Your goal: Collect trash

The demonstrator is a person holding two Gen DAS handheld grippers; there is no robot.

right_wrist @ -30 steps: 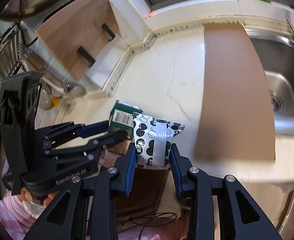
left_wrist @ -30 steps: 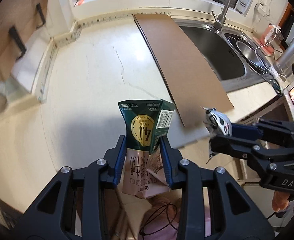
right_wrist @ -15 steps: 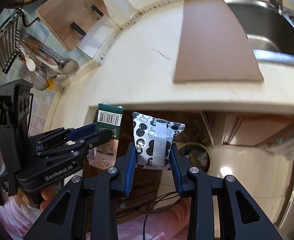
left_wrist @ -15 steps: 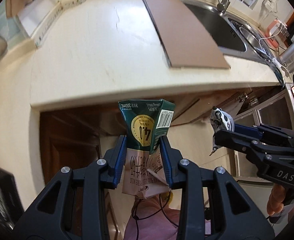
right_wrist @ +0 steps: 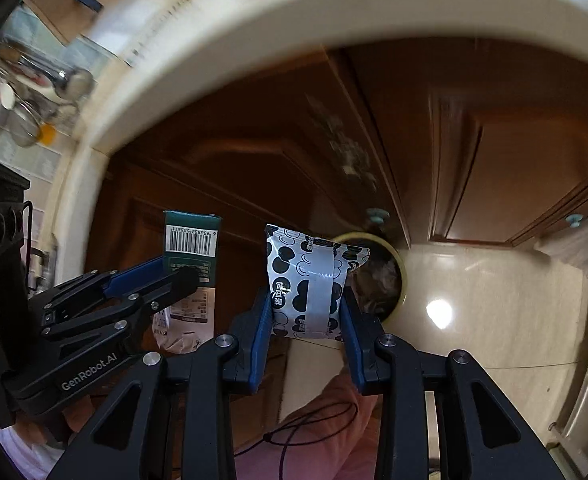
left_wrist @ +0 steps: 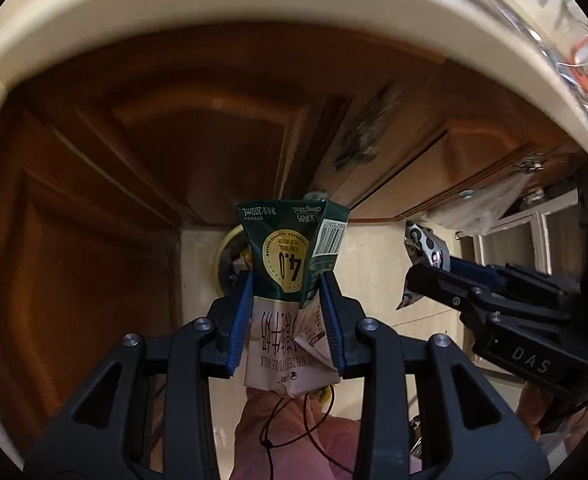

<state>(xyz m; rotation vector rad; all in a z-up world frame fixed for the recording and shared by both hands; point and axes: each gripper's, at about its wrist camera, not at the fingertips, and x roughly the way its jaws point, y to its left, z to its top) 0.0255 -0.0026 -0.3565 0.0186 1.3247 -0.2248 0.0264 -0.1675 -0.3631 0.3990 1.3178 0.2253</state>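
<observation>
in the left wrist view, the left claw [left_wrist: 286, 300] is closed down to the width of a crushed green milk carton [left_wrist: 294, 268], pinching it between both blue pads so it sticks out forward past the tips. straight ahead and partly hidden behind the carton sits a yellow-rimmed bin [left_wrist: 224, 258] on the pale floor, under the brown cupboard doors [left_wrist: 142, 168]. off to the right, the right claw [left_wrist: 417, 276] shows from the side with a spotted scrap in its tips.

in the right wrist view, the right claw [right_wrist: 305, 308] is clamped on a black-and-white spotted wrapper [right_wrist: 307, 280], held upright. the bin [right_wrist: 393, 276] lies just beyond the wrapper and slightly right, rubbish already inside. the left claw [right_wrist: 182, 276] and carton [right_wrist: 192, 248] hang to the left.

the risk, as i judge it: both pieces are light, and the bin's mouth is narrow and tilted away, so letting go too early could drop them onto the floor; the two claws could also bump over the same opening.
</observation>
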